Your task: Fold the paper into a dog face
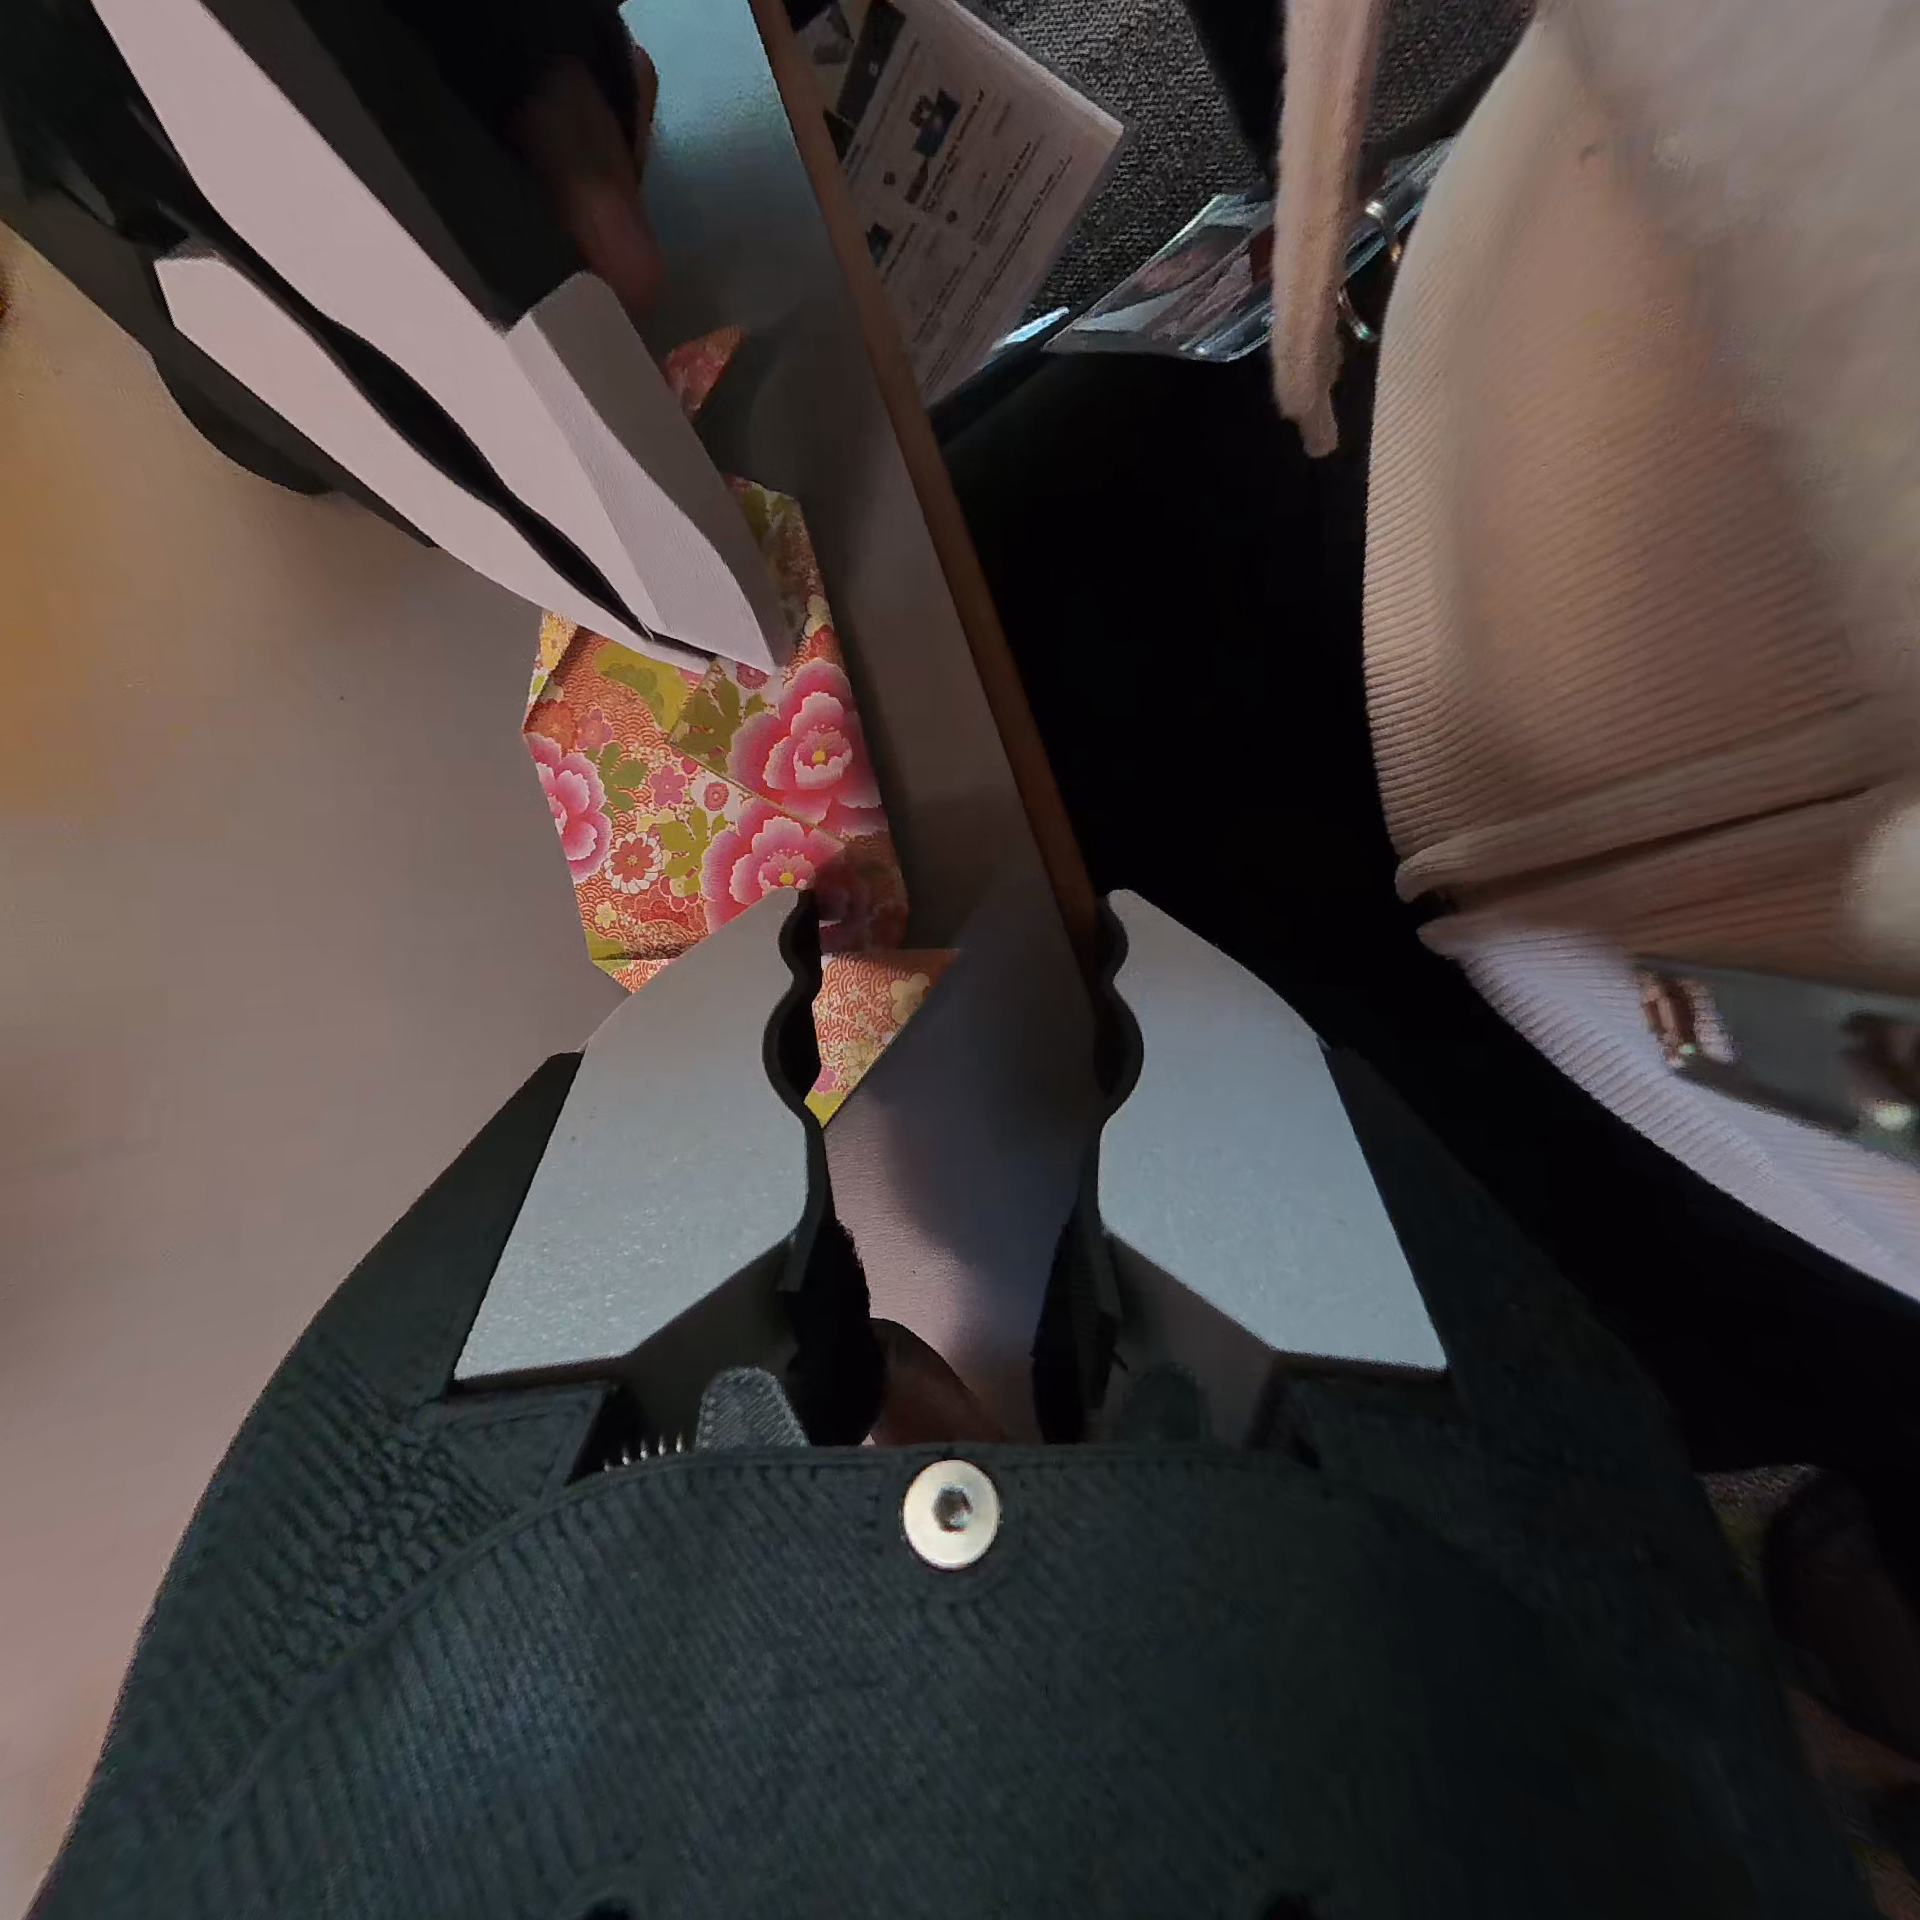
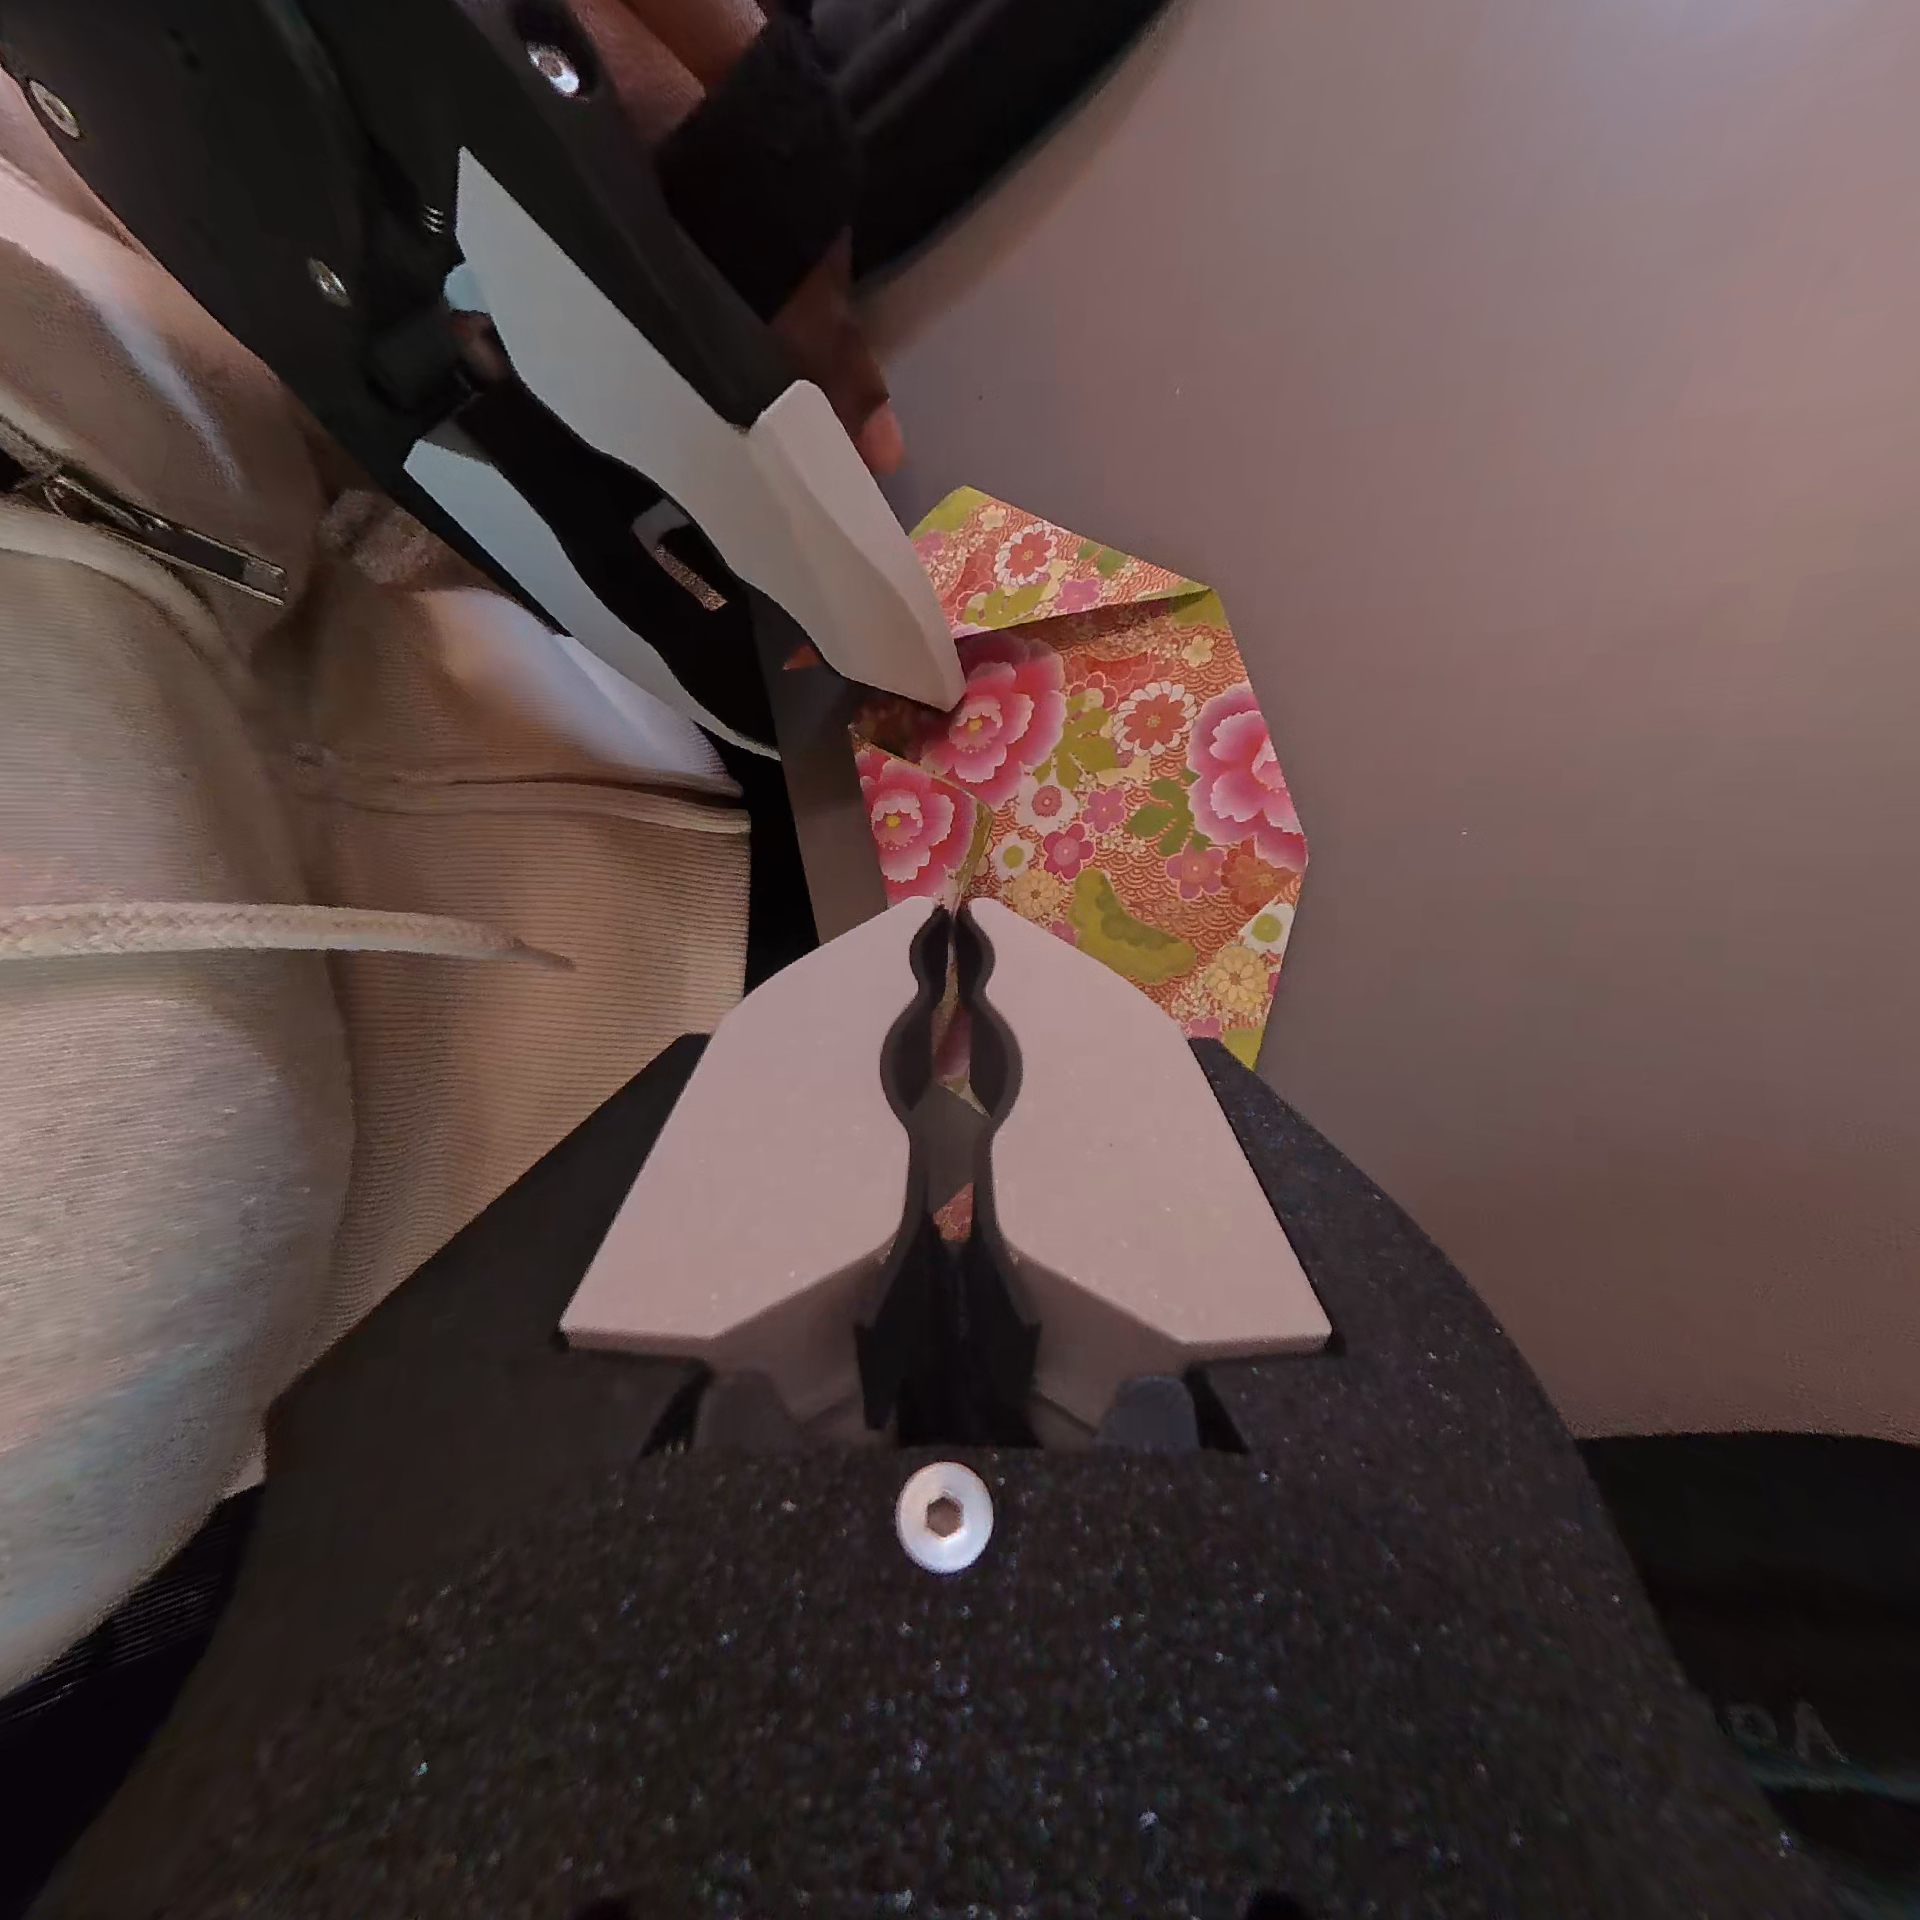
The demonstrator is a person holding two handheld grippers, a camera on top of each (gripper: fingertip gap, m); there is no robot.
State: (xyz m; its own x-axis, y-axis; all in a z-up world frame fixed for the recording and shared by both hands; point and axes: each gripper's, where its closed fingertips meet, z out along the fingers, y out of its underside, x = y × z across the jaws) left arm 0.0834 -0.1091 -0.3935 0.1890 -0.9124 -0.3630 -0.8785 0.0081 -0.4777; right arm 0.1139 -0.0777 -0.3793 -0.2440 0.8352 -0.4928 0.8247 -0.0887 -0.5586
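Observation:
The floral origami paper lies folded on the pale table, close to its edge. My left gripper is open and straddles the table edge, with a paper corner between its fingers. In the right wrist view one of its fingertips touches the paper. My right gripper is shut on a raised flap of the paper at its near edge. It also shows in the left wrist view, coming down from the upper left onto the paper's far side.
The table's wooden edge runs diagonally past the paper. A person in beige clothing sits close against that edge, also in the right wrist view. A printed sheet lies beyond. Bare table stretches past the paper. Tip to tip, the grippers are about 5 cm apart.

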